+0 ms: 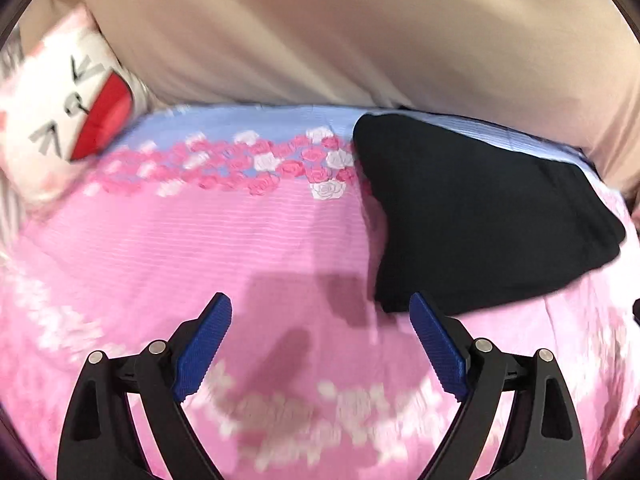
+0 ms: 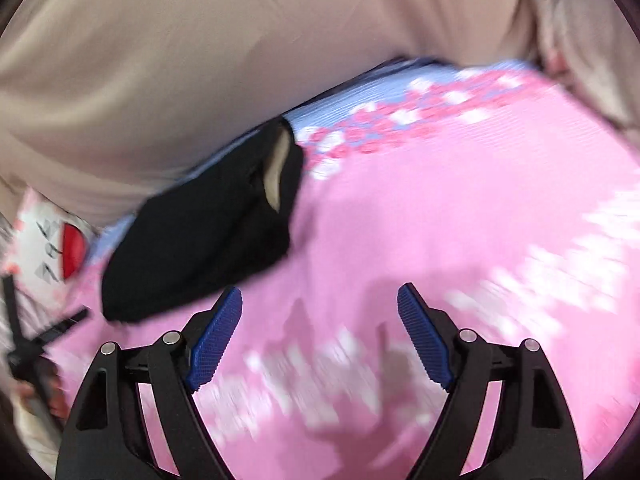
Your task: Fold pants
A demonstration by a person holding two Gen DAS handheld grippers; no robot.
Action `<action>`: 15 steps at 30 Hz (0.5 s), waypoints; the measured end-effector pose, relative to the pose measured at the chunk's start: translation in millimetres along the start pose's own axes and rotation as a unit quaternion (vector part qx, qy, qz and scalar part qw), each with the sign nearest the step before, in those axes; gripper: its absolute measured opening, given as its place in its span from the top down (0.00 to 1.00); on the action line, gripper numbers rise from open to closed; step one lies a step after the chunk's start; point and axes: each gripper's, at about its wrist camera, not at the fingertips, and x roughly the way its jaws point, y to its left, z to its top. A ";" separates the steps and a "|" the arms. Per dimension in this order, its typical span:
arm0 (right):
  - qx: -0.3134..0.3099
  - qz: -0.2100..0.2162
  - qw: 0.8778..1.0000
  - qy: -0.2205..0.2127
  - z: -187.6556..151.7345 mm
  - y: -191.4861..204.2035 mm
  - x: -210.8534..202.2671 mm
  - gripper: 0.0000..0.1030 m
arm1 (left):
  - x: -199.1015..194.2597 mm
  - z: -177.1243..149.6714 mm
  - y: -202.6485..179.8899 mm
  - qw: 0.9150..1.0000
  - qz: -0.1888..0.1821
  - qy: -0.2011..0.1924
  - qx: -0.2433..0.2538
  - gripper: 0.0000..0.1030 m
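1. Pants (image 1: 472,216), black and folded into a compact bundle, lie on the bed's pink sheet (image 1: 200,248) near its far edge, where the sheet turns light blue under a band of printed roses (image 1: 256,164).

2. In the left wrist view the bundle sits right of centre, its near corner just beyond the right fingertip of the left tool (image 1: 320,308). Whether that tip touches the cloth I cannot tell.

3. The left tool's jaws are spread wide, with only pink sheet showing between the blue ribbed pads (image 1: 208,344) (the pads grip nothing).

4. In the right wrist view the same pants (image 2: 200,232) lie left of centre, and a pale lining or label (image 2: 276,168) shows through an opening at the upper end of the fold.

5. The right tool (image 2: 320,300) is likewise spread apart over bare sheet (image 2: 440,220), its left pad (image 2: 216,340) close to the bundle's near edge but apart from it.

6. A white cushion (image 1: 60,120) with a cartoon face and a red mouth rests at the far left of the bed; it also appears at the left edge of the right wrist view (image 2: 48,252).

7. A beige curtain or draped cloth (image 1: 320,32) hangs behind the bed and fills the top of both views.

8. At the lower left of the right wrist view, part of the other tool's black frame (image 2: 24,340) shows, blurred.

9. Dark shadows (image 1: 304,320) of the tools fall on the sheet just ahead of the fingertips.
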 end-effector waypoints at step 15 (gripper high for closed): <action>-0.135 -0.047 0.983 -0.111 -6.8 105.4 -85.7 0.14 | -99.1 -10.6 -62.2 0.997 -0.026 -0.071 0.028 0.14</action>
